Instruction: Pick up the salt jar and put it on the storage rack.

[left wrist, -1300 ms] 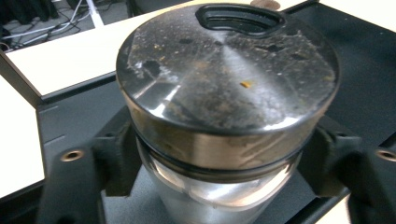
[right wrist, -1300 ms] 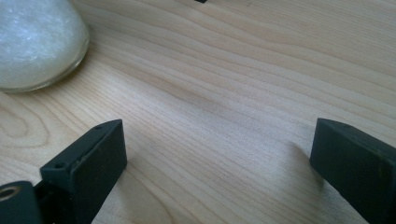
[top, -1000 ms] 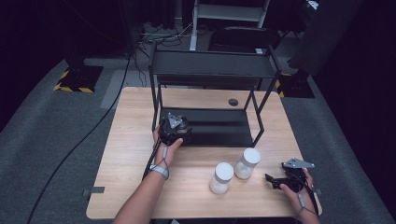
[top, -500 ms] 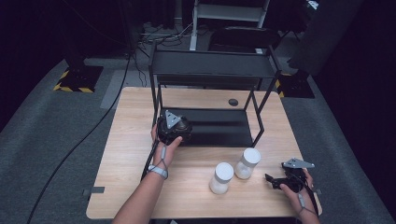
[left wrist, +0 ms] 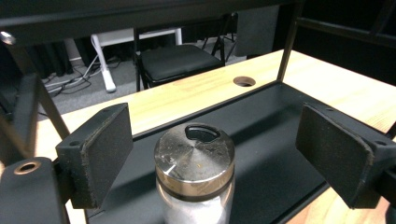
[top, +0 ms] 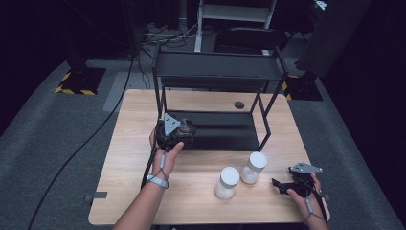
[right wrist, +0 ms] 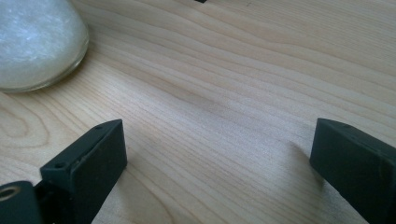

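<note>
Unlabelled steel-capped shaker (left wrist: 194, 173) upright on black shelf (left wrist: 275, 140) between wide-open left gripper (left wrist: 219, 156), right gripper (right wrist: 224, 172) likewise agape, both unmoved.

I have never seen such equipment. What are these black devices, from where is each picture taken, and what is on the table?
A person sits at a wooden table and holds a hand-operated gripper with two black jaws in each hand. The high view looks down from above: the left gripper is at the black shelf rack, and the right gripper lies low near the table's right edge. The other two pictures come from cameras riding on the grippers. In the left gripper view, a shaker with a metal lid stands on the rack's lower shelf between the open jaws, not touched by them. The right gripper view looks at bare wood between open jaws. Two white-capped jars stand on the table.
</note>
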The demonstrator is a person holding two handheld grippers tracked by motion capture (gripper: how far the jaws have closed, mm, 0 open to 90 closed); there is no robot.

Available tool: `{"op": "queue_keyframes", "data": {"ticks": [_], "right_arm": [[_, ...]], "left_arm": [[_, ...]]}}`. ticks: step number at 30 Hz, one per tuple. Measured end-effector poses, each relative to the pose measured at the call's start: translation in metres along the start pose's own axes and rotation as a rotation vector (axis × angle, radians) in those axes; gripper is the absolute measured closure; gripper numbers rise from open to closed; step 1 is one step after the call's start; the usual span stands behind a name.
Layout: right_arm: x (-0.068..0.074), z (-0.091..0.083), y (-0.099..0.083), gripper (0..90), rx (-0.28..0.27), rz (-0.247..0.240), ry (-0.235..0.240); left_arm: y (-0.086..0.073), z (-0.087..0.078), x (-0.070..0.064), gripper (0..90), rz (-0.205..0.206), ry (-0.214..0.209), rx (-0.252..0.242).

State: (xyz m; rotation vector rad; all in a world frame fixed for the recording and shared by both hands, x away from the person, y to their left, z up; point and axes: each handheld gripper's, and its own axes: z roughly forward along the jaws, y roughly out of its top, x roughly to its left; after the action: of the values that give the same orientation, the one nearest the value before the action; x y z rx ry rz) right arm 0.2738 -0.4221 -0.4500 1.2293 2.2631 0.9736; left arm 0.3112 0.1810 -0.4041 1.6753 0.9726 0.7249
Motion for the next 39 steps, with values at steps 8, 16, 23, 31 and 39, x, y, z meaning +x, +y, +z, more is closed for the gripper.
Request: {"op": "queue_keyframes", "data": {"ticks": [8, 16, 23, 31, 39], "right_arm": [[0.000, 0.000, 0.000, 3.6, 0.000, 0.000, 0.000], [0.000, 0.000, 0.000, 3.6, 0.000, 0.000, 0.000], [0.000, 0.000, 0.000, 3.6, 0.000, 0.000, 0.000], [0.000, 0.000, 0.000, 3.6, 0.000, 0.000, 0.000], [0.000, 0.000, 0.000, 3.5, 0.000, 0.001, 0.000]], "left_arm": [[0.001, -0.027, -0.001, 10.6, 0.004, 0.012, -0.016], [-0.002, -0.053, -0.002, 10.5, 0.017, 0.025, -0.008], [-0.006, -0.073, -0.003, 10.5, 0.018, 0.035, -0.009], [-0.010, -0.095, -0.002, 10.5, 0.020, 0.050, -0.005], [-0.017, -0.112, 0.000, 10.4, 0.017, 0.058, 0.002]]}}
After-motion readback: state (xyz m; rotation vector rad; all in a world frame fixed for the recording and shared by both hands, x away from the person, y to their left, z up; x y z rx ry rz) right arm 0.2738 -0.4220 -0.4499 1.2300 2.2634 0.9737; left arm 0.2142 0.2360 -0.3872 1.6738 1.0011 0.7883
